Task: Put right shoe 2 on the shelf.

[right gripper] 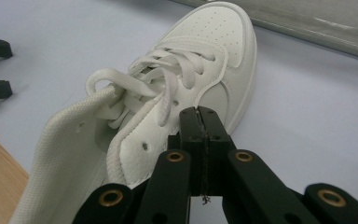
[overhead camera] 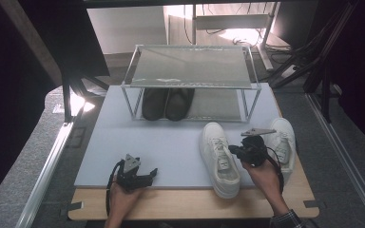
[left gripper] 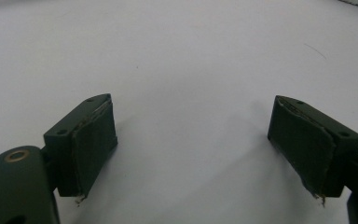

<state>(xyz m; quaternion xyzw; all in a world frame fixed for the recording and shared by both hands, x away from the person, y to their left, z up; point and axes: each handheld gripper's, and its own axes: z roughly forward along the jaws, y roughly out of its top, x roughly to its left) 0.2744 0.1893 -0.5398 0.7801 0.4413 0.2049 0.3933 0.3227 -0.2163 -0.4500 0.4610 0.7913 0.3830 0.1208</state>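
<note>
Working step: we judge that we are about to pick up the left white sneaker point(overhead camera: 220, 159) to stow it on the wire shoe rack point(overhead camera: 190, 80), where a pair of dark shoes point(overhead camera: 166, 103) already sits on the lower shelf.
Right gripper point(right gripper: 200, 116): clenched, jaws pressed together with nothing between them, hovering at the sneaker's side just by the collar, at lower centre of the right gripper view.
Left gripper point(overhead camera: 147, 175): released, jaws wide apart over the bare grey mat point(left gripper: 177, 60), at lower left of the high view.
Sneaker's place: lower right of the high view, toe pointing toward the rack, heel hanging over the mat's edge onto the wooden tabletop point(overhead camera: 185, 204).
Second sneaker point(overhead camera: 283, 142): just right of the right gripper.
Next move: we judge that the right jaws must open, straddle the collar wall, then close.
</note>
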